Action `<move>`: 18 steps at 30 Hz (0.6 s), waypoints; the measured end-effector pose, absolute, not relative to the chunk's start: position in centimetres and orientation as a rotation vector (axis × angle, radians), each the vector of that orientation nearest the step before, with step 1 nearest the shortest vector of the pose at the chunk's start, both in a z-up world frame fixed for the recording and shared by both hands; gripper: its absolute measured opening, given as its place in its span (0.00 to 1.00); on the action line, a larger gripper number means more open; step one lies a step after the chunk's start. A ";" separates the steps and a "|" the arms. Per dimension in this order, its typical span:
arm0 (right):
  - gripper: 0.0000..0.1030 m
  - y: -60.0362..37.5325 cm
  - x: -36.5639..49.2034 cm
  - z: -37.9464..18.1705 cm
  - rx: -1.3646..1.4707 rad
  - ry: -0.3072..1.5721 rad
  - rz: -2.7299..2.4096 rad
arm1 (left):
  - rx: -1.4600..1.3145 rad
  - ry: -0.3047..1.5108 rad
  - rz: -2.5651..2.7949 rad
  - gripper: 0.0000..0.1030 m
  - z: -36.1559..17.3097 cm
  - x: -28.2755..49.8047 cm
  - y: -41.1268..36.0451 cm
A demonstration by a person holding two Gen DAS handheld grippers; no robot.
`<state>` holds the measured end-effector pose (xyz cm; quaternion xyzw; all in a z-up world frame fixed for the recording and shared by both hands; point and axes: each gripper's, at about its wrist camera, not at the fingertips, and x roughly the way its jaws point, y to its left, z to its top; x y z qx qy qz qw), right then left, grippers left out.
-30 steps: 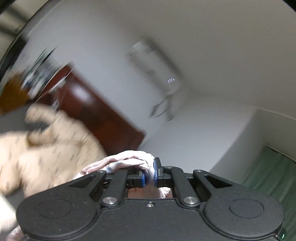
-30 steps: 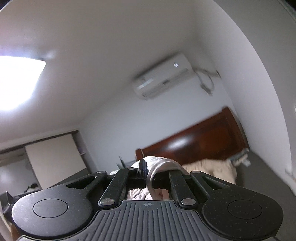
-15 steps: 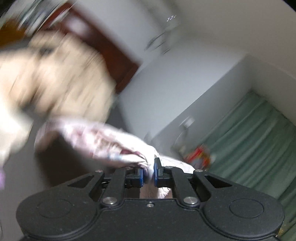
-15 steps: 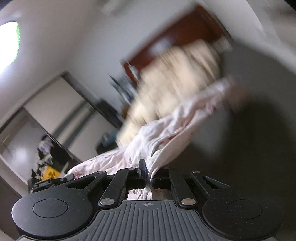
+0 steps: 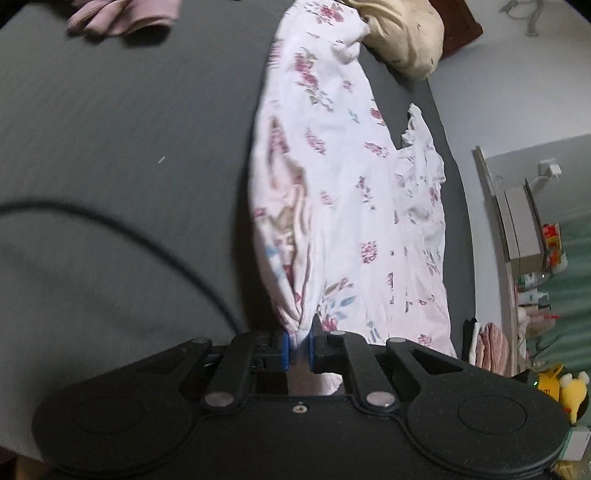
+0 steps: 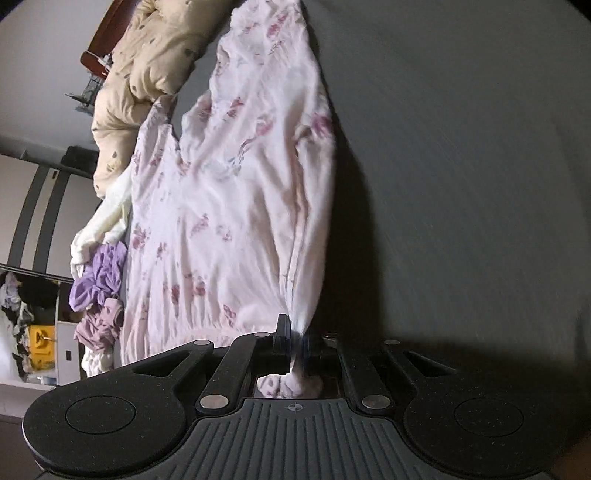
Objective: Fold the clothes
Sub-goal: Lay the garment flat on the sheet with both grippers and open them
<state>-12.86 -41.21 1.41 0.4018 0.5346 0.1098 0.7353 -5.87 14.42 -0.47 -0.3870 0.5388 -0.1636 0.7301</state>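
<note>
Left wrist view: the floral garment (image 5: 351, 192), white with pink and red flower prints, stretches from the lower centre of the frame to the top centre, lying lengthwise on the grey bed surface (image 5: 129, 129). Its near edge is bunched into a tight pleat and pinched between the blue pads of the left gripper (image 5: 298, 349), whose jaws are closed down on the cloth. A ruffled flap of the garment sticks out at centre right.

Right wrist view: the same garment (image 6: 229, 206) runs from lower centre to top centre, wrinkled and slightly blurred along its right edge. The right gripper (image 6: 295, 345) has its jaws clamped on a gathered fold of the elasticated hem.

Surroundings, left wrist view: a pink knit item (image 5: 122, 16) lies at upper left, a beige quilt (image 5: 402, 33) at upper right, a dark cable (image 5: 122, 229) curves at left. Shelves (image 5: 517, 229) at right edge hold small items too blurred to identify.

Right wrist view: purple clothing (image 6: 98, 277) and a cream piece (image 6: 105, 221) lie at left, beside the beige quilt (image 6: 147, 62).
</note>
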 end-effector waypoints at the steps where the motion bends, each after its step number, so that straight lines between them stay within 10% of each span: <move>1: 0.05 -41.3 -13.1 1.3 0.891 1.179 0.239 | -0.860 1.185 -0.356 0.09 -0.6 -6.2 14.5; 18: 0.06 -40.9 -15.9 7.8 0.524 1.195 0.253 | -0.539 1.142 -0.390 0.19 2.6 -8.7 13.9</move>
